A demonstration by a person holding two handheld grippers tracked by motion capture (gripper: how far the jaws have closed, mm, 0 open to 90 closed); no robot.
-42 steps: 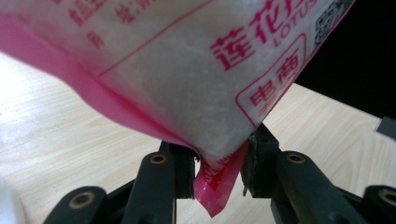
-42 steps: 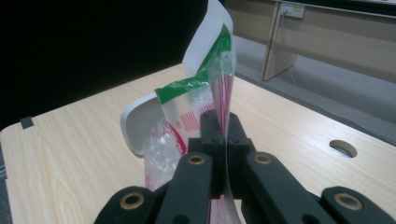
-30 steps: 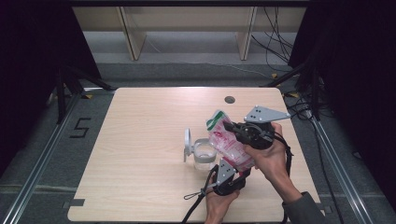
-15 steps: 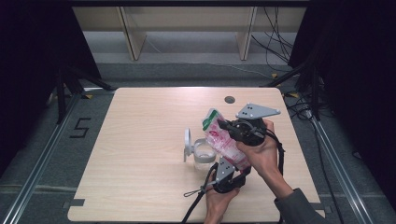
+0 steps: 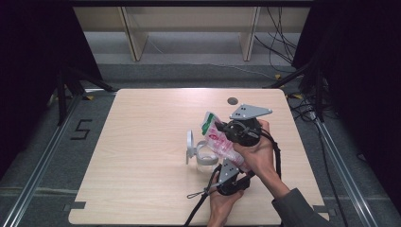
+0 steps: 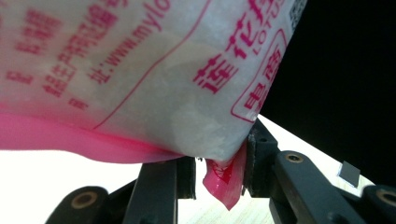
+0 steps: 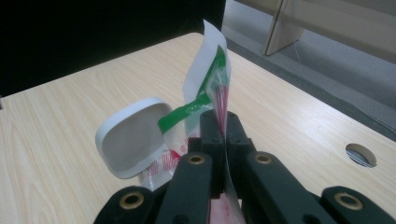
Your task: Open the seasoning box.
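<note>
Nearest the person, the left gripper [image 5: 231, 176] pinches the lower corner of a white plastic pouch with pink print and a green top band [image 5: 218, 138], held above the pale wooden table [image 5: 142, 142]. Beyond it, the right gripper [image 5: 226, 135] is clamped flat on the pouch's upper part. Past them stands a clear container with a white hinged lid [image 5: 197, 152], open, just beside the pouch.

High view downward on table [image 5: 142, 156]; gripper views close on shared bag [image 5: 218, 137].
</note>
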